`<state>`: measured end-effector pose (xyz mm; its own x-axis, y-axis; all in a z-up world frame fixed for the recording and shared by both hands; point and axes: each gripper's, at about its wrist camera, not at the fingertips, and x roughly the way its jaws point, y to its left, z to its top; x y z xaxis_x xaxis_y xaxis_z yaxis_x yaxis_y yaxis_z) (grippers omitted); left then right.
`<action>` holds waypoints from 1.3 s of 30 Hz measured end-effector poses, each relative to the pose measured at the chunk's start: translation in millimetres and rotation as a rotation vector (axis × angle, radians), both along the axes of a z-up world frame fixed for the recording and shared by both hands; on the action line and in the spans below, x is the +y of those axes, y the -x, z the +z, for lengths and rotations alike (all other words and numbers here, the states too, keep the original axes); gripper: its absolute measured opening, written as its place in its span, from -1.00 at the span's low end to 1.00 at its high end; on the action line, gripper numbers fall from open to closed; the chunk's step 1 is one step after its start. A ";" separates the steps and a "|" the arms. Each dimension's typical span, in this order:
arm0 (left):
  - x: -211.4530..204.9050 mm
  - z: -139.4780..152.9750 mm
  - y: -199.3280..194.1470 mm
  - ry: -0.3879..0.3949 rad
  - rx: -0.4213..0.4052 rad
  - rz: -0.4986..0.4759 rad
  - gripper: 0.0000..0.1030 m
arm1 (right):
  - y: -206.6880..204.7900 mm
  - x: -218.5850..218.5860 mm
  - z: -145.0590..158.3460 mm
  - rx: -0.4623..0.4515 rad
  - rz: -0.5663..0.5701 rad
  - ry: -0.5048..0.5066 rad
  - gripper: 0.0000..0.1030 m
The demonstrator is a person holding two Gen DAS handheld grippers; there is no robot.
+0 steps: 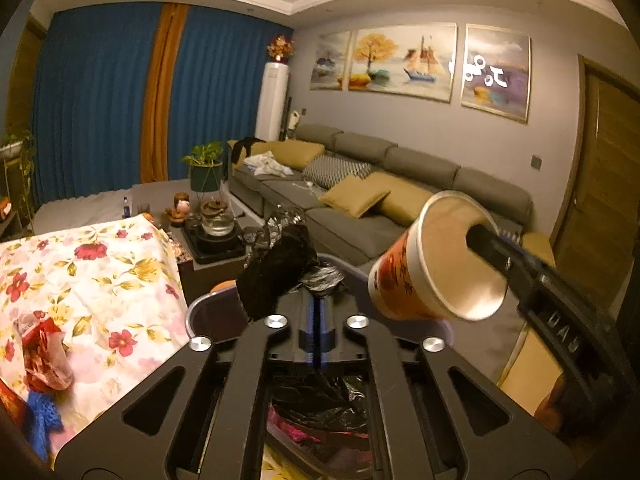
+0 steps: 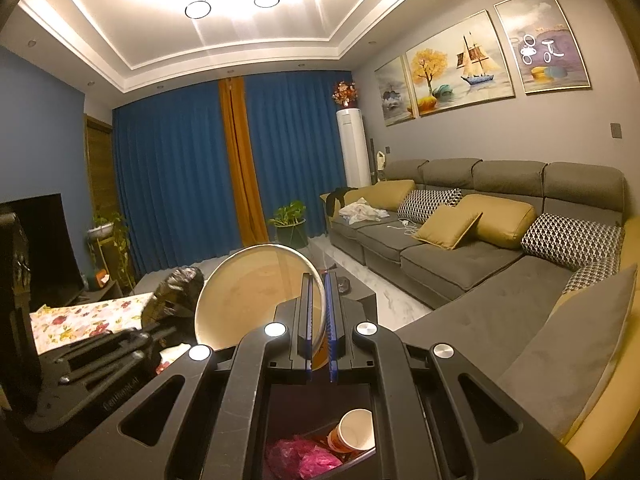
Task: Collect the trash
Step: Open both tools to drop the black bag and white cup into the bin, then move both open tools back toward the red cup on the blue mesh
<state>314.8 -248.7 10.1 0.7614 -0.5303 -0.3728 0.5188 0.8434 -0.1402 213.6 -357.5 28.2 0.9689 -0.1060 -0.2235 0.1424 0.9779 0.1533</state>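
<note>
My left gripper (image 1: pixel 318 300) is shut on a black plastic trash bag (image 1: pixel 276 272), pinching its gathered edge above a grey bin (image 1: pixel 200 312). My right gripper (image 2: pixel 319 284) is shut on the rim of an orange-and-white paper cup (image 2: pixel 256 292), one finger inside the cup and one outside. The cup also shows in the left wrist view (image 1: pixel 432 264), tilted, held up right of the bag. In the right wrist view the bag (image 2: pixel 180 292) is left of the cup. Below the right gripper a bin holds another paper cup (image 2: pixel 354 434) and pink plastic trash (image 2: pixel 300 456).
A table with a floral cloth (image 1: pixel 100 280) stands at the left with red wrappers (image 1: pixel 44 356) and blue cloth on it. A tea set on a low table (image 1: pixel 216 228) lies beyond. A grey sofa (image 2: pixel 480 264) with cushions runs along the right.
</note>
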 end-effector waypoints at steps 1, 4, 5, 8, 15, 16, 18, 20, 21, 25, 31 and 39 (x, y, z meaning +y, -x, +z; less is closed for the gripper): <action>1.5 -1.6 -1.5 -0.007 0.004 0.013 -0.50 | -0.5 -0.7 0.0 0.001 0.001 -0.003 -0.87; 17.2 -4.7 -3.1 0.031 0.011 0.071 0.27 | -2.7 -1.4 -1.7 0.005 0.011 -0.009 -0.87; 24.3 -4.9 -4.3 0.041 0.016 0.088 0.32 | -4.4 -0.3 -2.7 0.009 0.017 -0.011 -0.87; 41.9 -5.5 -5.1 0.046 0.022 0.155 0.48 | -9.3 4.1 -5.3 0.027 0.039 -0.016 -0.86; 76.5 -5.9 18.6 0.020 -0.020 0.247 0.71 | -12.9 12.7 -8.4 0.039 0.040 -0.017 -0.24; 81.4 -6.0 21.9 0.015 -0.024 0.256 0.72 | -12.2 13.0 -8.2 0.040 0.038 -0.022 -0.19; 89.9 -4.5 29.5 0.008 -0.026 0.276 0.74 | -10.9 14.9 -6.5 0.042 0.037 -0.027 -0.11; 99.6 -3.5 36.6 0.004 -0.028 0.291 0.75 | -7.3 18.0 -4.3 0.037 0.039 -0.025 0.01; 103.0 -2.7 39.7 0.002 -0.030 0.296 0.75 | -4.8 21.0 -3.3 0.034 0.041 -0.023 0.04; 124.5 -0.7 56.0 -0.024 -0.042 0.326 0.76 | 1.9 34.0 -1.2 0.029 0.057 -0.029 0.26; 176.1 -4.1 78.7 -0.036 -0.044 0.403 0.76 | 8.7 63.4 -1.3 0.041 0.121 -0.028 0.36; 252.6 -12.0 97.2 -0.061 -0.039 0.530 0.76 | 9.6 135.7 3.4 0.055 0.249 0.038 0.45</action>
